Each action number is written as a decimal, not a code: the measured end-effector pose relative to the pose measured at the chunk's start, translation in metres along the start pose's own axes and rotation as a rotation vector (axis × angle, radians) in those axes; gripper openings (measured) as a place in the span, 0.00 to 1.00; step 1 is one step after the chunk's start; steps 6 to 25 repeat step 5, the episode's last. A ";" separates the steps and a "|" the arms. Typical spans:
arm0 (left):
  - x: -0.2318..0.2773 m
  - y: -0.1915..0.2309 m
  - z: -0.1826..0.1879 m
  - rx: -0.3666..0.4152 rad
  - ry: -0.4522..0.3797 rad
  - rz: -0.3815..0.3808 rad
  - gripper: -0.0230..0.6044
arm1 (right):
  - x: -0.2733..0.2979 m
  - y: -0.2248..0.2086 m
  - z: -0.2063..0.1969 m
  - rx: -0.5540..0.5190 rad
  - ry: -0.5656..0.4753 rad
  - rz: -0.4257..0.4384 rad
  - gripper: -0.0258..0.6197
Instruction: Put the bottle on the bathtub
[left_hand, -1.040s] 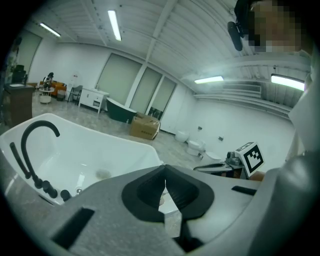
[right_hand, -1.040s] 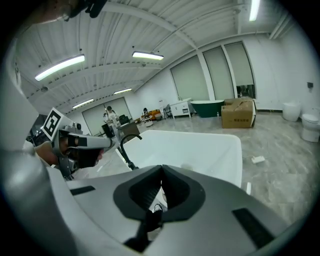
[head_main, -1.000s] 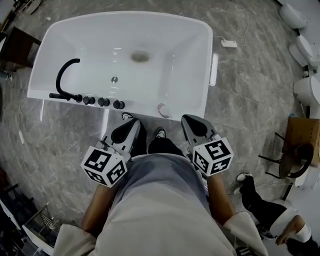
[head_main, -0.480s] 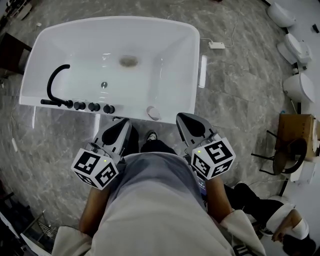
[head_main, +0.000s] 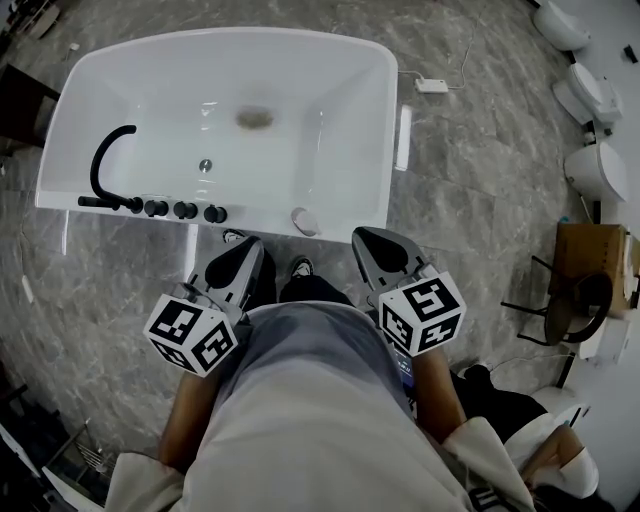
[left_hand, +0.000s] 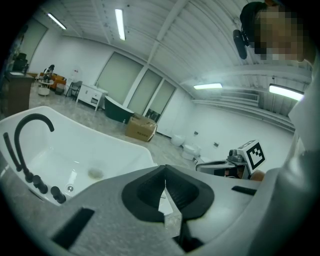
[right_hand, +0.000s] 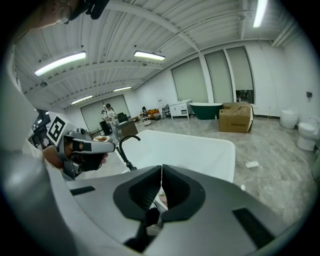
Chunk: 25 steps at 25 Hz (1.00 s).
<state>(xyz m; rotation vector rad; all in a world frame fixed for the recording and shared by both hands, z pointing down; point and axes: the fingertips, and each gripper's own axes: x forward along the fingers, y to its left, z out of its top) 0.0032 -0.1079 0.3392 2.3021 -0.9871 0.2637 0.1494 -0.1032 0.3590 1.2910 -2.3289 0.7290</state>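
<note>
The white bathtub (head_main: 330, 60) lies in front of me in the head view, with a black faucet (head_main: 105, 165) and dark knobs on its near rim. A small round whitish object (head_main: 305, 221) rests on that rim; I cannot tell if it is the bottle. My left gripper (head_main: 250, 248) and right gripper (head_main: 366, 238) hang side by side just short of the tub, over my shoes. Both are shut with nothing between the jaws. The left gripper view has its shut jaws (left_hand: 165, 174) before the tub (left_hand: 115, 145). The right gripper view has its shut jaws (right_hand: 161, 172) before the tub (right_hand: 200, 150).
Grey marble floor surrounds the tub. A white adapter with a cord (head_main: 432, 86) lies on the floor to the right. Toilets (head_main: 597, 92) line the right edge, above a wooden chair (head_main: 590, 275). A person (head_main: 530, 425) crouches at lower right. A cardboard box (right_hand: 235, 117) stands far back.
The tub has slid left and slightly up in the head view as the camera shifted. Both grippers keep nearly the same place and stay shut. The crouching person moved lower.
</note>
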 end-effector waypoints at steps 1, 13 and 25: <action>0.000 0.000 -0.001 -0.001 0.004 -0.002 0.05 | 0.001 0.000 -0.002 -0.011 0.012 -0.004 0.06; 0.004 0.001 -0.005 -0.010 0.020 -0.013 0.05 | 0.002 0.001 -0.006 -0.039 0.039 -0.010 0.06; 0.004 0.001 -0.005 -0.010 0.020 -0.013 0.05 | 0.002 0.001 -0.006 -0.039 0.039 -0.010 0.06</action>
